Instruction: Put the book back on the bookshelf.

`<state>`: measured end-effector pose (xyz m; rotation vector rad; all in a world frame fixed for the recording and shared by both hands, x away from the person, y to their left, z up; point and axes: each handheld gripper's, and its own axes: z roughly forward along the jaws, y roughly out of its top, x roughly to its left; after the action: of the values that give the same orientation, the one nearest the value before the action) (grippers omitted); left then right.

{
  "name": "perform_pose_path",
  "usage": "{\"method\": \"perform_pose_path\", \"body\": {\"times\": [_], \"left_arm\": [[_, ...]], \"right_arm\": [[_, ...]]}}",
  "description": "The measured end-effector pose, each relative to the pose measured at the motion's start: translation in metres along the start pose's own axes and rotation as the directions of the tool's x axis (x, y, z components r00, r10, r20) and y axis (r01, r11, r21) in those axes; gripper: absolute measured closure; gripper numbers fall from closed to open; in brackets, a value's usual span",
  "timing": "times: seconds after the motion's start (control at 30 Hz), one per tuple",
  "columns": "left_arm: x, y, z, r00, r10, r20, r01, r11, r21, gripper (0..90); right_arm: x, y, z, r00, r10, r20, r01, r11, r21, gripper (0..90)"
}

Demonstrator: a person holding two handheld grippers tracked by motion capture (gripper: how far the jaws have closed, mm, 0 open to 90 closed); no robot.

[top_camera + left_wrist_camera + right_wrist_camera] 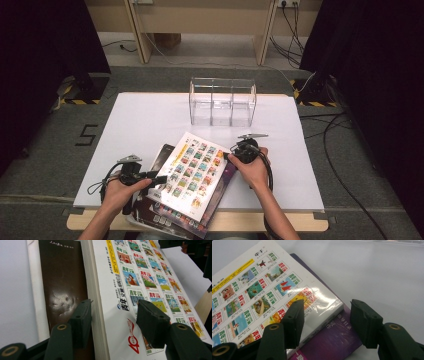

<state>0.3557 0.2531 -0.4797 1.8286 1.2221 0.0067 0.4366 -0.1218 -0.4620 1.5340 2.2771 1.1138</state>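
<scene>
Bright tabletop, dark surroundings, slight blur

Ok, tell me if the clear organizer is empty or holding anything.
Empty. The organizer stands upright at the far side of the table, and the white tabletop shows through all three compartments.

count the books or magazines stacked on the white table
3 visible. The white magazine with a grid of small cover pictures lies on top, a dark brown-covered book beneath at its left, and a purple-covered book beneath at its right. More may be hidden below.
</scene>
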Motion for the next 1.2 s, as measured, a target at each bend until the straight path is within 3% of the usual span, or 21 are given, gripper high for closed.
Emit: {"method": "perform_pose_path", "body": {"times": [0.3,0.8,1.1,1.2], "left_arm": [[0.001,0.000,0.000,1.0000,0.003,-0.002,-0.003,1.0000,0.008,48.4],[0.000,0.000,0.000,0.9999,0.003,-0.012,-0.003,0.9999,0.014,49.1],[-0.002,0.000,0.000,0.9994,0.017,-0.030,-0.016,0.9997,0.016,50.1],[-0.005,0.000,0.001,0.9988,0.016,-0.047,-0.016,0.9998,0.015,50.4]], "right_arm": [[0.004,0.006,0.007,0.9999,0.013,-0.009,-0.012,1.000,0.023,44.0],[-0.004,0.014,0.015,0.9945,0.089,-0.054,-0.086,0.994,0.064,40.4],[-0.004,0.014,0.019,0.9916,0.111,-0.066,-0.107,0.992,0.060,37.9],[-0.005,0.011,0.019,0.9878,0.138,-0.073,-0.135,0.990,0.044,39.4]]}}
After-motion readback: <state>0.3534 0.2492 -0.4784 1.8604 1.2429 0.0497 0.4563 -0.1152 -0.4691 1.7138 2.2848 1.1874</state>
